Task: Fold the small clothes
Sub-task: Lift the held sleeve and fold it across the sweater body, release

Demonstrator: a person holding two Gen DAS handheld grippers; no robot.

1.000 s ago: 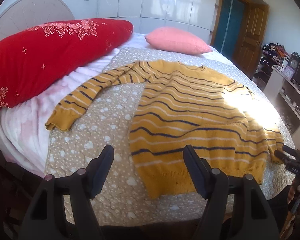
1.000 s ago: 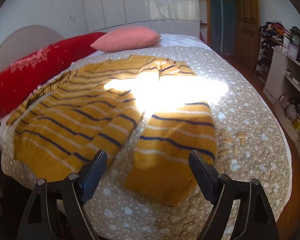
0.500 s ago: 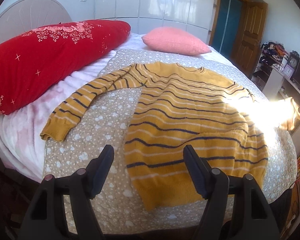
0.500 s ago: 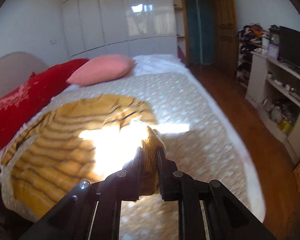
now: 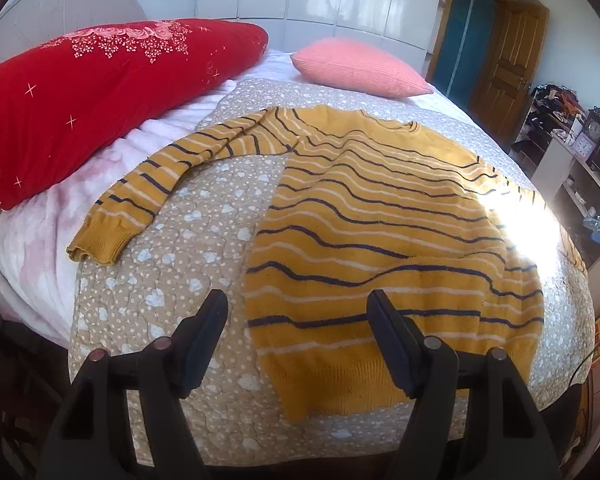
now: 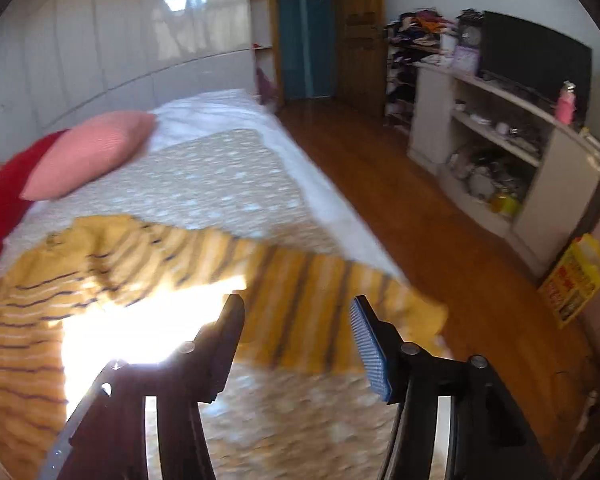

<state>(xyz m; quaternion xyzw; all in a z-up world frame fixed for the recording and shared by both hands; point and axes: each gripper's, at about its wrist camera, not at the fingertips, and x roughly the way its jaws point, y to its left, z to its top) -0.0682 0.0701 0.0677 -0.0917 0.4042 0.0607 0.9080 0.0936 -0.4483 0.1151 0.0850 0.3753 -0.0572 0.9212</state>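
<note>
A mustard sweater with dark and white stripes [image 5: 380, 216] lies flat on the bed's spotted beige quilt [image 5: 172, 264]. Its left sleeve [image 5: 148, 196] stretches toward the red pillow. Its right sleeve [image 6: 312, 308] lies stretched out to the bed's right edge, cuff [image 6: 432, 312] at the edge. My left gripper [image 5: 298, 312] is open and empty above the sweater's hem. My right gripper [image 6: 298, 312] is open and empty just over the right sleeve. Strong sun glare hides part of the sweater in both views.
A large red pillow [image 5: 92, 96] and a pink pillow [image 5: 360, 68] lie at the bed's head. A white shelf unit with a TV [image 6: 512, 136] stands across the wooden floor [image 6: 420, 220]. A yellow box [image 6: 576, 276] sits on the floor.
My right gripper was shut on the right sleeve cuff half a second ago; it pulled the sleeve outward to the right and has let go. The left gripper stayed open, drifting slightly back.
</note>
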